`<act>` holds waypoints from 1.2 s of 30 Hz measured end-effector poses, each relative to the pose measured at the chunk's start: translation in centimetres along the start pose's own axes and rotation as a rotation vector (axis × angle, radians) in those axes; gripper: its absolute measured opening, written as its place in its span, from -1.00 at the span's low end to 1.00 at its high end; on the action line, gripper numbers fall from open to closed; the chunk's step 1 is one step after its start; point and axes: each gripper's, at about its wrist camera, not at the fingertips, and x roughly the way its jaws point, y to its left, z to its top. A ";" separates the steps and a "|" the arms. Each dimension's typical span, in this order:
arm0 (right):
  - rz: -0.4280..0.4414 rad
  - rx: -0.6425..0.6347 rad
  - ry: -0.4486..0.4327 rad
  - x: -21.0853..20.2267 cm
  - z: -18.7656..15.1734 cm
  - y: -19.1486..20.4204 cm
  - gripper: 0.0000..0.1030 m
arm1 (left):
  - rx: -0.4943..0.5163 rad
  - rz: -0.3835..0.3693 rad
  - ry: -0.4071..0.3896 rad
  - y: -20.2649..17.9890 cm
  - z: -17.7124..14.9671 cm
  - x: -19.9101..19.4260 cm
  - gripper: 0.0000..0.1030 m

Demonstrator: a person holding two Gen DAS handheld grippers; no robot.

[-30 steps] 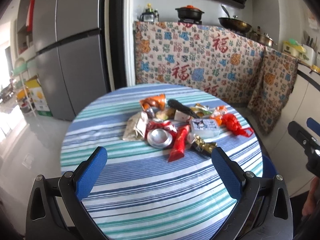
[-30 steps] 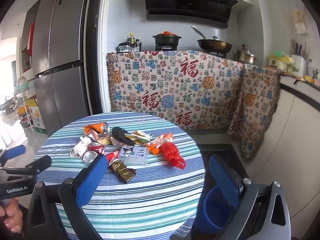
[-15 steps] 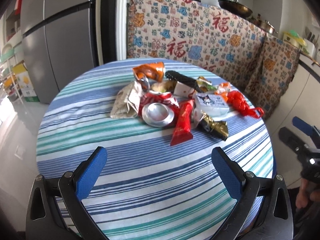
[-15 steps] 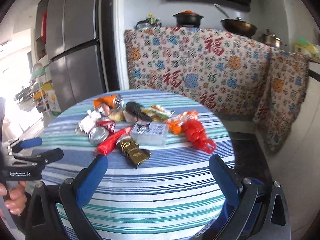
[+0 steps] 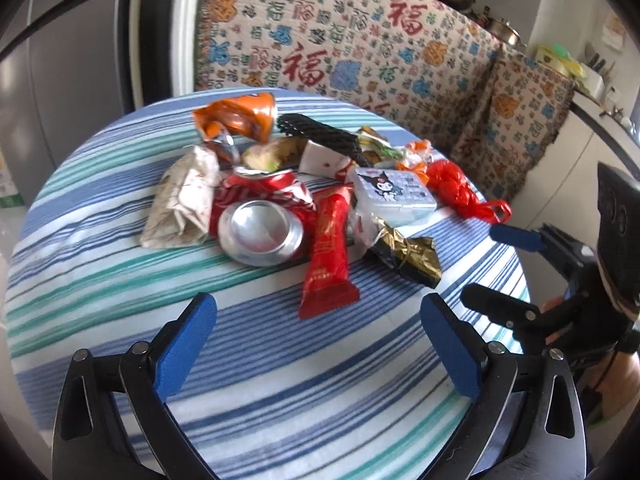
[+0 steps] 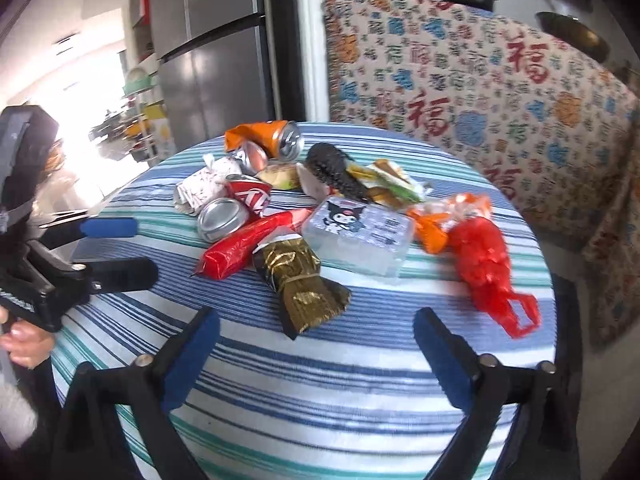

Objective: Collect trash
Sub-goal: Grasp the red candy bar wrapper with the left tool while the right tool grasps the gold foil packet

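Note:
A heap of trash lies on a round table with a blue-striped cloth. It holds a crushed red can, a red snack wrapper, a gold-and-black wrapper, a clear box with a cartoon label, a red plastic bag, an orange can and crumpled paper. My left gripper is open and empty just short of the red wrapper. My right gripper is open and empty just short of the gold-and-black wrapper.
A patterned cloth covers the kitchen counter behind the table. A grey fridge stands at the back left. The right gripper also shows at the right edge of the left wrist view. The left gripper also shows at the left of the right wrist view.
Both grippers have moved forward and down toward the trash heap, which now fills much more of both views. Both stay open.

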 end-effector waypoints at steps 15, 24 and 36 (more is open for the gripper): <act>0.029 0.007 0.041 0.5 -0.2 -1.7 0.58 | 0.093 0.040 0.077 -2.1 0.7 4.7 -0.29; 0.034 0.029 0.034 0.4 -0.1 -2.3 0.57 | 0.081 0.043 0.021 -2.0 0.4 3.1 -0.48; 0.101 -0.044 0.085 3.1 0.8 -0.6 0.57 | 0.151 0.050 0.054 -2.4 -4.4 -2.4 -0.09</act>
